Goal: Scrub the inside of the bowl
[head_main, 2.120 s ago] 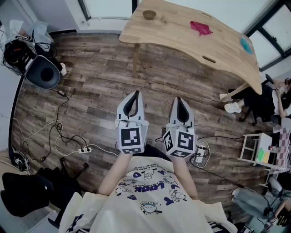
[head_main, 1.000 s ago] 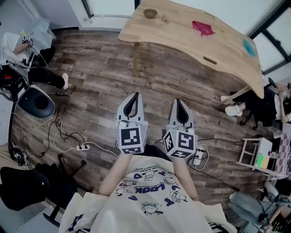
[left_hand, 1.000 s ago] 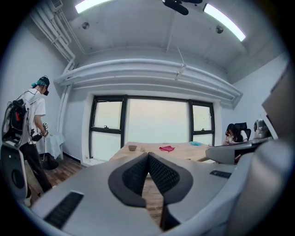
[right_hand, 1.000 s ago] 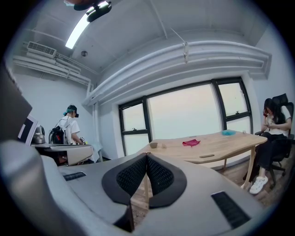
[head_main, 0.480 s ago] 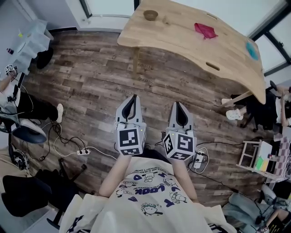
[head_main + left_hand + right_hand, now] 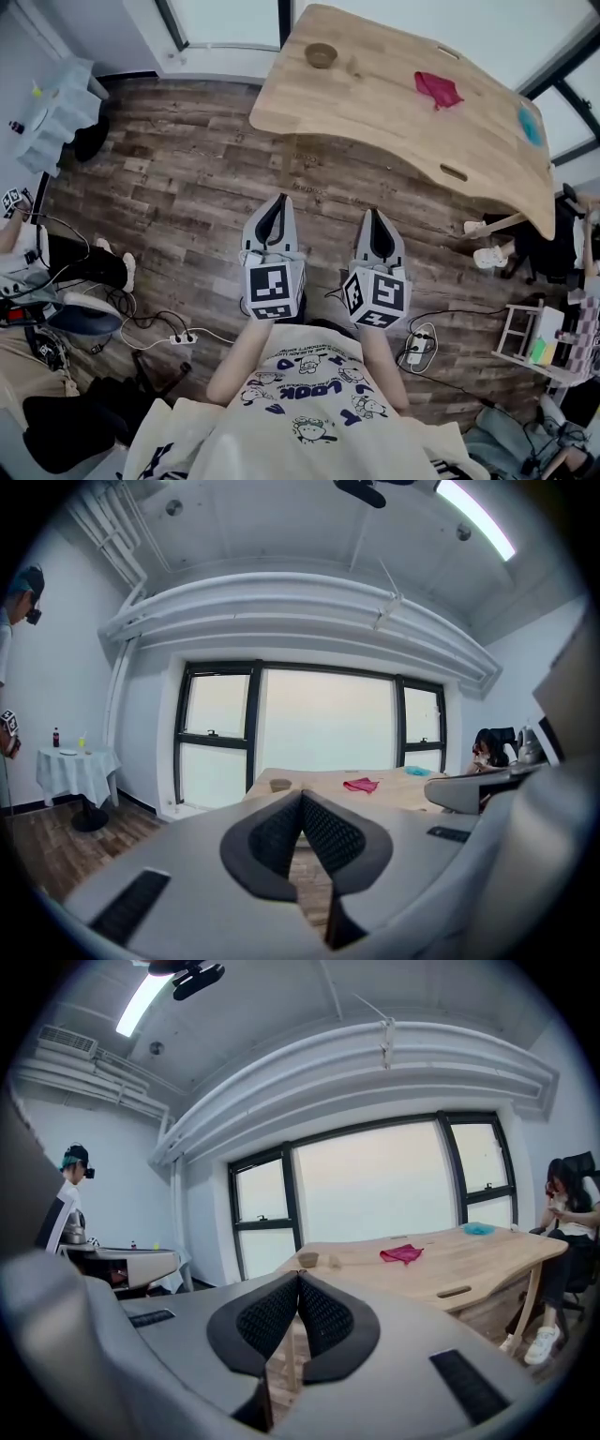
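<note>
A small brown bowl (image 6: 321,54) sits near the far left corner of the wooden table (image 6: 375,103); it also shows as a small bowl (image 6: 279,785) in the left gripper view and as a bowl (image 6: 308,1260) in the right gripper view. A red cloth (image 6: 438,90) lies further right on the table, with a blue item (image 6: 532,126) near its right end. My left gripper (image 6: 275,208) and right gripper (image 6: 374,220) are held side by side over the floor, well short of the table. Both are shut with nothing between the jaws.
Dark wood-plank floor (image 6: 187,178) lies between me and the table. Cables and a power strip (image 6: 183,337) lie at the left. A person sits at the left edge (image 6: 37,258); another sits by the table's right end (image 6: 564,1213). A small shelf (image 6: 536,342) stands at the right.
The view has shifted closer to the table, which now sits lower and larger in the head view. Both grippers stay shut side by side. The person at the left has moved down along the left edge.
</note>
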Tool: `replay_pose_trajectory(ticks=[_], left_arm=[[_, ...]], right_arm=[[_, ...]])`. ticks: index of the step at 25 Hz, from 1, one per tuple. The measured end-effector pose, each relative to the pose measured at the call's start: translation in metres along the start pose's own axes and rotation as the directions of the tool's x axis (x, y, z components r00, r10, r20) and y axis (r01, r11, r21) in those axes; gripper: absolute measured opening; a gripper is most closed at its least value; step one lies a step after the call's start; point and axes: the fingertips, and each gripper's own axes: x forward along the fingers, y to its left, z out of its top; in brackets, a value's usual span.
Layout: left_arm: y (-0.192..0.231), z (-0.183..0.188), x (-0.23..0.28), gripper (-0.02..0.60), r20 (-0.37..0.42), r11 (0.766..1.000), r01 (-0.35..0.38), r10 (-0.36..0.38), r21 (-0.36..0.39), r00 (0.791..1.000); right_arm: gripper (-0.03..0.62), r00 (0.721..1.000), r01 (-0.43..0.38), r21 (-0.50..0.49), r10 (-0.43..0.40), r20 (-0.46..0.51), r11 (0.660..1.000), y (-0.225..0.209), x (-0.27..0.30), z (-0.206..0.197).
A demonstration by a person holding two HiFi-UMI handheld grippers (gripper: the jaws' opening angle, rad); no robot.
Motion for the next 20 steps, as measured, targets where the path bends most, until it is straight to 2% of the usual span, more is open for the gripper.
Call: replay_pose_trajectory(ticks=[9, 20], left_arm=[[0.044, -0.002, 0.049, 0.029, -0.037, 1.0, 0.014, -0.015, -0.024, 0.999], [0.062, -0.008, 0.081, 0.029, -0.069, 0.999, 0.0, -0.003, -0.042, 0.998]], right_arm=[[-0.008, 1.0, 0.013, -0.022, -0.013, -0.012, 1.0, 0.022, 0.057, 0.003], [-0.008, 0.998, 0.035, -0.015, -0.036, -0.052, 0.999, 0.016, 0.098, 0.002]])
